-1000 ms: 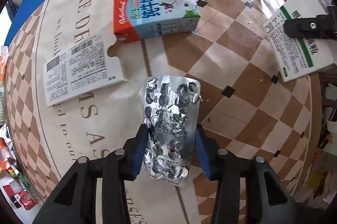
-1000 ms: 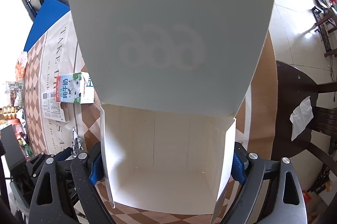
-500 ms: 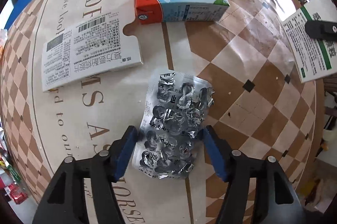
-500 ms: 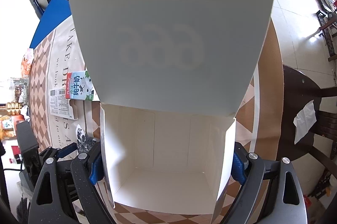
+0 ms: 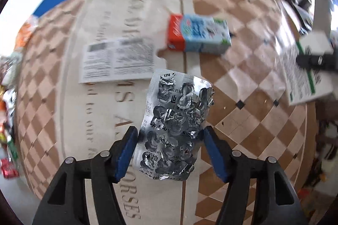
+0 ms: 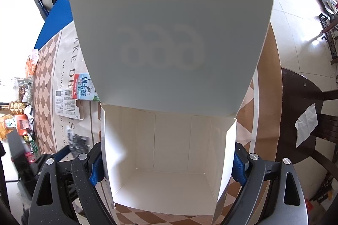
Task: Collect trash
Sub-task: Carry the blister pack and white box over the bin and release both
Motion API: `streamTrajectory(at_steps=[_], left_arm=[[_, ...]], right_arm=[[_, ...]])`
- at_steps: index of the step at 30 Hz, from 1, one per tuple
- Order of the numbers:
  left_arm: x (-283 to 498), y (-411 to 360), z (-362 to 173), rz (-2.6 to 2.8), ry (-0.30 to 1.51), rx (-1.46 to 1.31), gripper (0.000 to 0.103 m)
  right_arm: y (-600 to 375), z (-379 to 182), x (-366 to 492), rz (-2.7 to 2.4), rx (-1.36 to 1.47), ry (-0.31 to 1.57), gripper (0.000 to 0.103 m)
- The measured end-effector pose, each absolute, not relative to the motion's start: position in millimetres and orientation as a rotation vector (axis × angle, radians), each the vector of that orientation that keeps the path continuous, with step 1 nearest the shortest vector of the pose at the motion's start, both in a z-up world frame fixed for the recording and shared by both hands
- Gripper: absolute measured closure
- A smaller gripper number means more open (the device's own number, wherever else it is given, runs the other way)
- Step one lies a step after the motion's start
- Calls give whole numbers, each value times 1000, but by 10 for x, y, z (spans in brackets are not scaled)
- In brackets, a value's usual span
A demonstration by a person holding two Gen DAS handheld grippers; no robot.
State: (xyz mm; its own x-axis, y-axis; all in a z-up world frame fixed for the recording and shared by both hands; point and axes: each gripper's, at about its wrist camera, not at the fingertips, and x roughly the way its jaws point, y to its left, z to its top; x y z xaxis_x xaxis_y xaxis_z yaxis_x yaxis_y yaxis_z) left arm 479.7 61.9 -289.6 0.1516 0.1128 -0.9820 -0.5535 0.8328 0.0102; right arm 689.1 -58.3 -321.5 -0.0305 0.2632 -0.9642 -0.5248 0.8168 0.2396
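Since the earlier frame, your left gripper (image 5: 169,141) has clenched on the blister pack (image 5: 174,130) and lifted it off the table (image 5: 243,125), lower centre of frame. Your right gripper (image 6: 166,163) clamps the open white box (image 6: 169,140), level (mouth facing the camera). Thin foil may buckle and slip out.

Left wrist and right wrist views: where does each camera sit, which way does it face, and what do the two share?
Left wrist: sits on the left gripper, facing forward and down at the table; its two fingers clamp a foil blister pack.
Right wrist: sits on the right gripper, facing into an open white box clamped between its fingers; floor and a dark stool to the right.
Shared: milk carton, flat printed box, and each view catches the other gripper's load.
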Motion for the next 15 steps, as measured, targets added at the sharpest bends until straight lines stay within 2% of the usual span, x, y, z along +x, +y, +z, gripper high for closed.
streamTrajectory(at_steps=[8,15], left_arm=[[4160,426,-2366,632,1222,-429,42],[3555,113,-2249,679,1163,-466,42]], right_arm=[[-689,-3036,6458,678,-235,1431,11],[-885,-2885,5718,744,-244,1408,11]])
